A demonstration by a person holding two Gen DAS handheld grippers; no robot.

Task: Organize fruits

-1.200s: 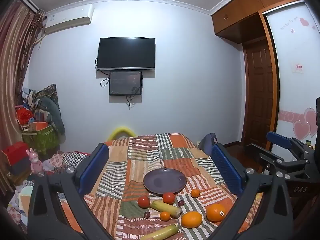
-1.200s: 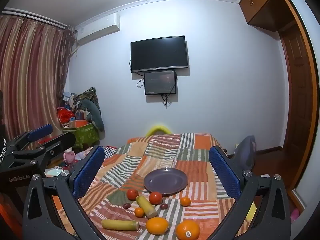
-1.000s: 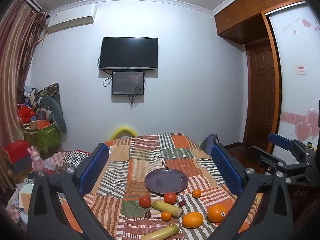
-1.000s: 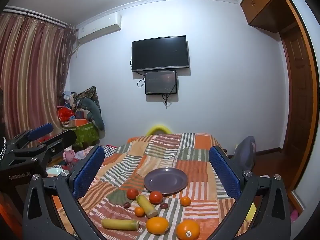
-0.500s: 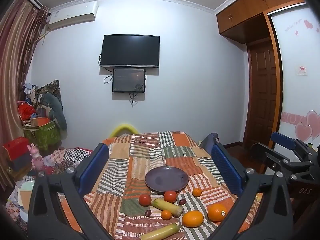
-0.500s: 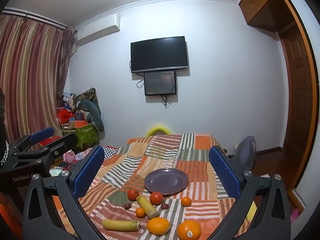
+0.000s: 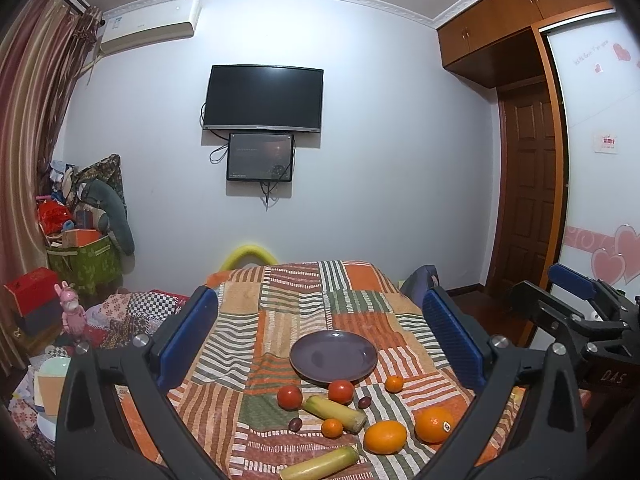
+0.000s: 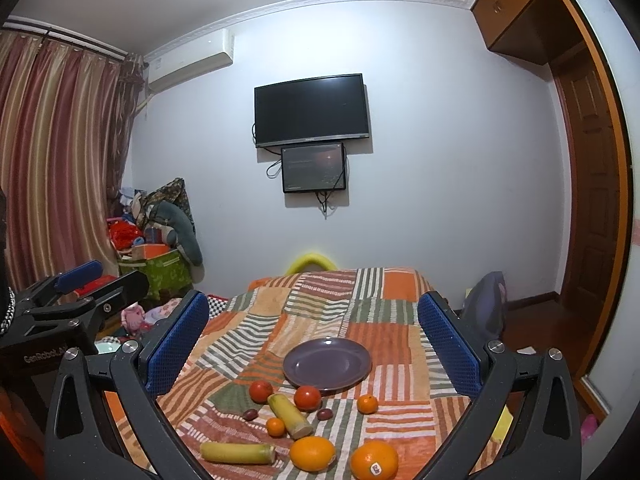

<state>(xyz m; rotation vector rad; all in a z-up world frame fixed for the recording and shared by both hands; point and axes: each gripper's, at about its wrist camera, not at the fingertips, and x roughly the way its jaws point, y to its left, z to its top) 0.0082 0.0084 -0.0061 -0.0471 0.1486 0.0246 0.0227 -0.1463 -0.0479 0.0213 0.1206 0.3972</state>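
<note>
Left wrist view: a patchwork striped tabletop (image 7: 280,320) carries an empty round purple plate (image 7: 333,355), presumably the collecting spot; oranges, tomatoes and yellow-green stalks (image 7: 334,407) lie scattered just before it. Both the left tool (image 7: 320,336) and right tool (image 8: 312,336) hover wide open, empty, well back.

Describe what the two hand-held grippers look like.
Both match: black angular plastic frames with silver screws, and two fingers faced with blue textured pads. The left hand-held gripper bears white "GenRobot" lettering; the right hand-held gripper shows "DAS". No cables visible.
</note>
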